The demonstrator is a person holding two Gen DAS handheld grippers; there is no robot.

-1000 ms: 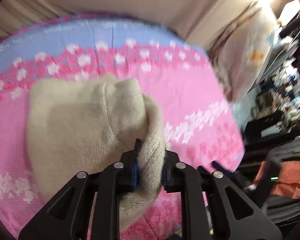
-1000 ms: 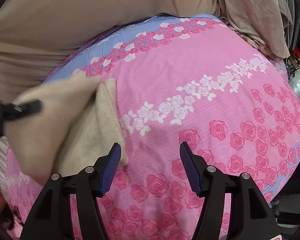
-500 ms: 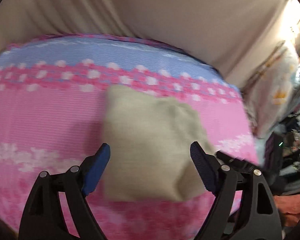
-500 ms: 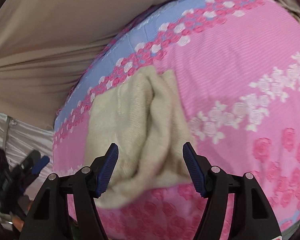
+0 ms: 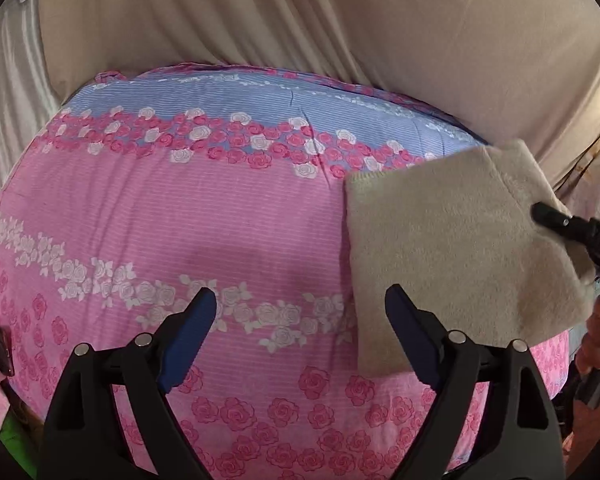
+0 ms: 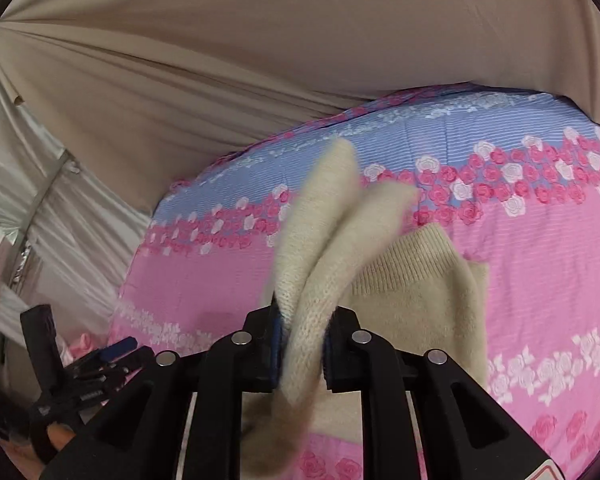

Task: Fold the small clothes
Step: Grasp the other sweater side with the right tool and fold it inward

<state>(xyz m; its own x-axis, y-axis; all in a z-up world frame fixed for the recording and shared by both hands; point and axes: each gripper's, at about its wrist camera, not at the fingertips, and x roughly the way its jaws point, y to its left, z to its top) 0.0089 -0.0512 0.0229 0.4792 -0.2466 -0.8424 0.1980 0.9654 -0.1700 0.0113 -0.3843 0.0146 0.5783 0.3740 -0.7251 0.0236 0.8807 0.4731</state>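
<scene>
The folded beige knit garment (image 6: 420, 280) is found lying on the floral bedspread (image 5: 180, 208), one edge pinched up by the closing right gripper (image 6: 302, 354), apparently for a further fold, while the left gripper (image 5: 300, 328) is seen opening wide and empty alongside.

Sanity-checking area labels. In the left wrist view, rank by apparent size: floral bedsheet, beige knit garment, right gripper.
1. floral bedsheet, fills most of the frame.
2. beige knit garment, covers the sheet's right part.
3. right gripper, only a black sliver at the right edge; mostly cut off, so its real size is unsure.
</scene>
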